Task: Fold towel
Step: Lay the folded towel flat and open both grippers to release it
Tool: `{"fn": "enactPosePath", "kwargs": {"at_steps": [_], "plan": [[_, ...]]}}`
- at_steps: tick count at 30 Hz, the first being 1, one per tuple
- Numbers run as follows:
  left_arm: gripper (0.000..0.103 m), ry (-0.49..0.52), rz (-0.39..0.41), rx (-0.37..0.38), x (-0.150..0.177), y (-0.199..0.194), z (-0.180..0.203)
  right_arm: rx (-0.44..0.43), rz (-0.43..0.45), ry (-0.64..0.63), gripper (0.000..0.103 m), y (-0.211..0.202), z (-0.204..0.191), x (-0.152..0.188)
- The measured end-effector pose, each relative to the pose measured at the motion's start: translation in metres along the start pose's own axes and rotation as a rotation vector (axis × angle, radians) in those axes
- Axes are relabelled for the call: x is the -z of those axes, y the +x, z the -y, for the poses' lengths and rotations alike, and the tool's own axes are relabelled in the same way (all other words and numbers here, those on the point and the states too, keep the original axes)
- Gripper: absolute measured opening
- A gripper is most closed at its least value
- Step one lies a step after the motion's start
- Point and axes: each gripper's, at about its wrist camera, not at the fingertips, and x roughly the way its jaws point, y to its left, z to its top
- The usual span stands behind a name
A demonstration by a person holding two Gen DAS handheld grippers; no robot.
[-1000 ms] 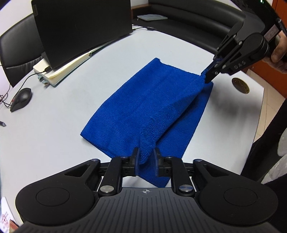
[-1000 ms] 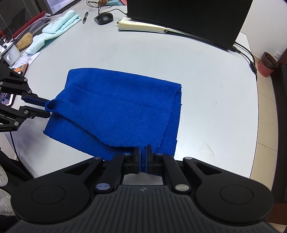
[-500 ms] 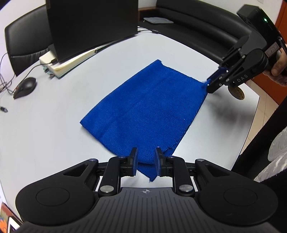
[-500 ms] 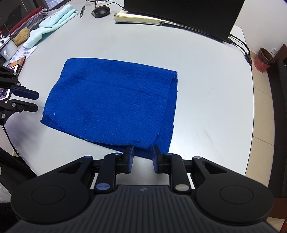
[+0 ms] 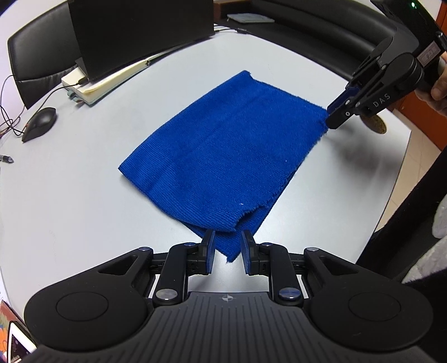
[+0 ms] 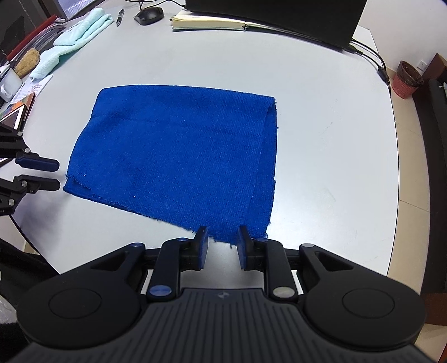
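A blue towel [image 5: 223, 156] lies folded in two layers, flat on the white table [image 5: 69, 201]; it also shows in the right wrist view [image 6: 178, 156]. My left gripper [image 5: 226, 247] is open, its fingers either side of the towel's near corner without gripping it. My right gripper [image 6: 222, 241] is open at the opposite near corner, the cloth's edge lying between its fingers. The right gripper shows in the left wrist view [image 5: 333, 117] beside the towel's far right corner. The left gripper shows in the right wrist view [image 6: 57, 174], just off the towel's left corner.
A black laptop [image 5: 139, 36] stands on a notebook [image 5: 92, 89] at the back, with a mouse [image 5: 39, 124] and cables. A light green towel [image 6: 72, 39], pen [image 6: 120, 21] and papers [image 6: 16, 109] lie at the left. The table edge [image 6: 394, 195] runs along the right, with a bin [image 6: 406, 79] beyond.
Both grippers let go of the towel's corners and opened wider. The lifted top layer dropped flat onto the lower layer. Both grippers drew back slightly toward the near edge.
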Motion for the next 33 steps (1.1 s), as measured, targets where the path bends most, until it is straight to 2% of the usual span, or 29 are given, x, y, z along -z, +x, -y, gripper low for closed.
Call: {"fn": "enactPosePath", "kwargs": {"at_steps": [5, 14, 19, 22, 33], "plan": [[0.023, -0.002, 0.005, -0.015, -0.001, 0.002, 0.004, 0.01, 0.002, 0.061, 0.023, 0.006, 0.005, -0.002], [0.023, -0.008, 0.002, -0.039, -0.006, 0.008, 0.004, 0.028, 0.002, 0.065, 0.021, 0.014, 0.002, -0.005], [0.022, -0.01, -0.002, -0.038, -0.008, 0.01, 0.004, 0.013, 0.004, 0.063, 0.007, 0.014, 0.003, -0.005], [0.022, -0.01, 0.003, -0.033, -0.008, 0.009, 0.004, 0.009, 0.008, 0.062, 0.005, 0.013, 0.002, -0.006], [0.022, -0.013, -0.017, -0.021, -0.008, 0.011, 0.004, 0.013, 0.126, 0.057, 0.004, -0.025, 0.002, -0.025]]}}
